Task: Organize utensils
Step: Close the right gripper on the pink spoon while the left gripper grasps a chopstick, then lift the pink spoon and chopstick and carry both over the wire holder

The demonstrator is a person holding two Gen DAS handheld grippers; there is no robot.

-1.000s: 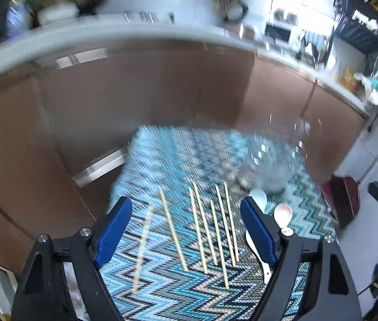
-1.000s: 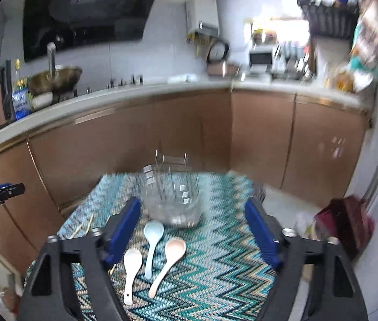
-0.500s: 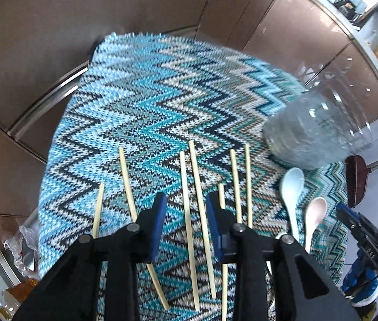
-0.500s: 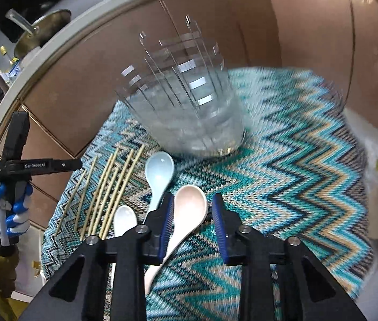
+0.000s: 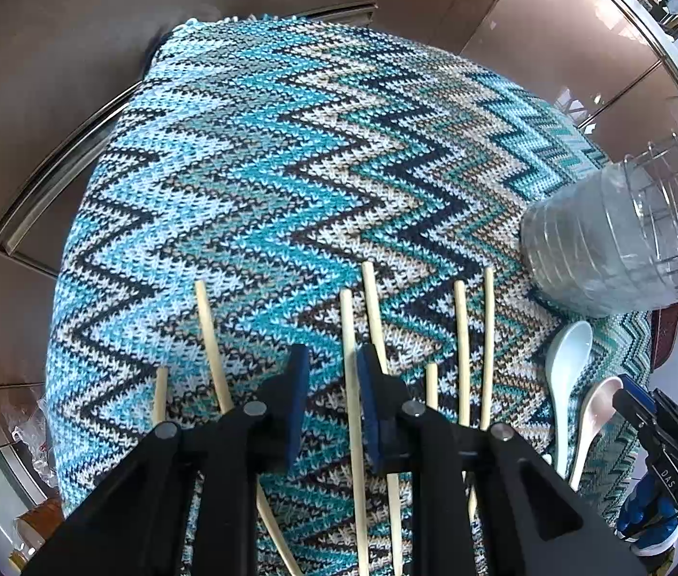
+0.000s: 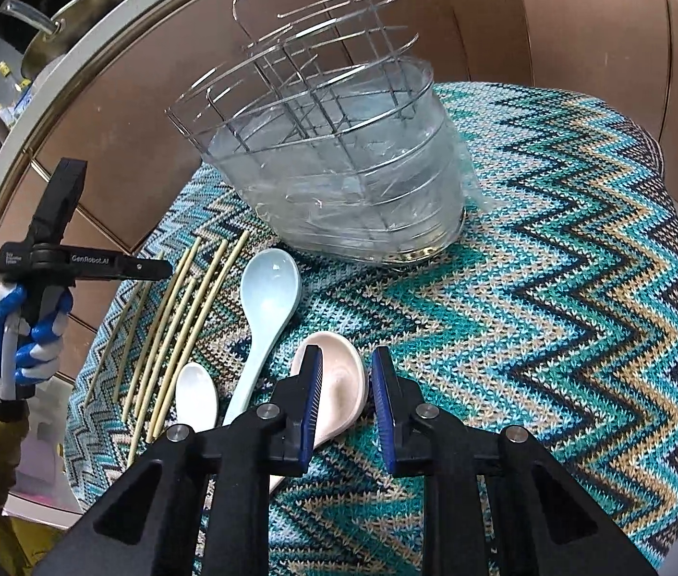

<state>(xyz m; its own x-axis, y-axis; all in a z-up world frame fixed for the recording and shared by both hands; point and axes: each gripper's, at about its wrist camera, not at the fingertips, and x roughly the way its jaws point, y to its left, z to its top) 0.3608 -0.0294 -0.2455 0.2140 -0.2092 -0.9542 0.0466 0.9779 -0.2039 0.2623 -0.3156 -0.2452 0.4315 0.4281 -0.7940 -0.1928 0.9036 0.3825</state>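
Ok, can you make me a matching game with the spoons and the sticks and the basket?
Things:
1. pale blue spoon
2. pink spoon
3. chopsticks
4. wire basket

Places:
A. at the far end of the cloth
B. in a row on the left
C. just in front of the right gripper
D. between the small white spoon and the pink one

Pairs: 1-D, 2-C, 3-B, 4-A

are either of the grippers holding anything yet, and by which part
Nothing is held yet. The left gripper straddles the middle of a chopstick; the right gripper straddles the pink spoon near its bowl.
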